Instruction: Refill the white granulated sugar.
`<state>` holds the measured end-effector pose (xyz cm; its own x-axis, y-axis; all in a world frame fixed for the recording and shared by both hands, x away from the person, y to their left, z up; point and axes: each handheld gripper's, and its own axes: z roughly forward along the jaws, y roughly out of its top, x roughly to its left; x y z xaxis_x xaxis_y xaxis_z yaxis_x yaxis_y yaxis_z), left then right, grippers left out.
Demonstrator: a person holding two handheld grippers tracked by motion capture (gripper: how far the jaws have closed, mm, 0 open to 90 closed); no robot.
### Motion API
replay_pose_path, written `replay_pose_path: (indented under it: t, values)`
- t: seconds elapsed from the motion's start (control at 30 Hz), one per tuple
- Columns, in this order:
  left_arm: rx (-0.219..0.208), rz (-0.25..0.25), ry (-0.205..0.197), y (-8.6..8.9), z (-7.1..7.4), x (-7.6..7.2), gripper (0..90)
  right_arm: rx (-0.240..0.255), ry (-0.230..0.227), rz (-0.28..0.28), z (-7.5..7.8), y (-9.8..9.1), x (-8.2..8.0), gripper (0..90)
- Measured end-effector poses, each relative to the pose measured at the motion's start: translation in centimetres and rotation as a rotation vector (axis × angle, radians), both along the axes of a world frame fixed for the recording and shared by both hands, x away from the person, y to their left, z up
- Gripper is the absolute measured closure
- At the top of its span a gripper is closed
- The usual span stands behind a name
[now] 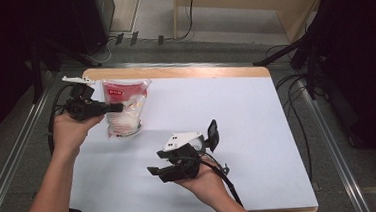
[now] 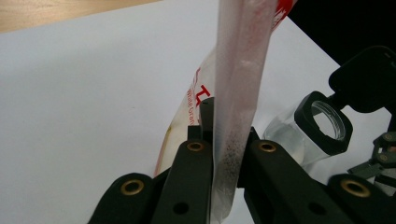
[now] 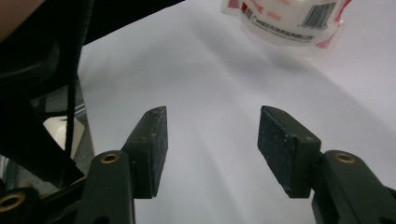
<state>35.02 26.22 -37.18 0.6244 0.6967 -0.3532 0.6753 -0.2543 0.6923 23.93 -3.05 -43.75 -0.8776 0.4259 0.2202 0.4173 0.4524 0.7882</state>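
The table (image 1: 236, 112) carried a white sheet, with bare wood showing along its far edge. Over its left part hung the bag (image 1: 124, 110), a clear pouch with red print and white grains inside, upright and, by its shadow, a little off the sheet. The left gripper (image 1: 117, 108) had its jaws clamped on the bag's flat side seam, which ran up between the black fingers (image 2: 196, 163) in the left gripper view. The right gripper (image 1: 155, 171) was well apart, near the front middle of the table, its jaws standing apart with nothing between the pads (image 3: 156, 144). Beside that hand lay a clear jar (image 2: 322, 126) with a black flip lid.
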Motion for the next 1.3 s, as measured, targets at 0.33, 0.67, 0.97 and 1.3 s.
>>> replay_pose_path:
  t: [0.33,0.67,0.97,1.3]
  values:
    - [-0.021,-0.03,0.012,-0.2,1.2,-1.4,90.0,-0.031,-0.025,0.01,-0.3,1.1,0.3,45.0]
    - [0.002,-0.056,-0.002,-0.7,1.8,-2.5,90.0,-0.042,0.026,0.013,-1.3,1.5,0.3,48.5]
    - [-0.014,-0.062,0.004,-0.6,2.9,-4.0,90.0,-0.038,0.018,-0.005,-1.7,2.1,0.4,49.0]
    - [-0.045,-0.077,0.024,-1.2,4.1,-5.0,90.0,-0.015,0.005,-0.019,-1.6,3.2,1.0,50.3]
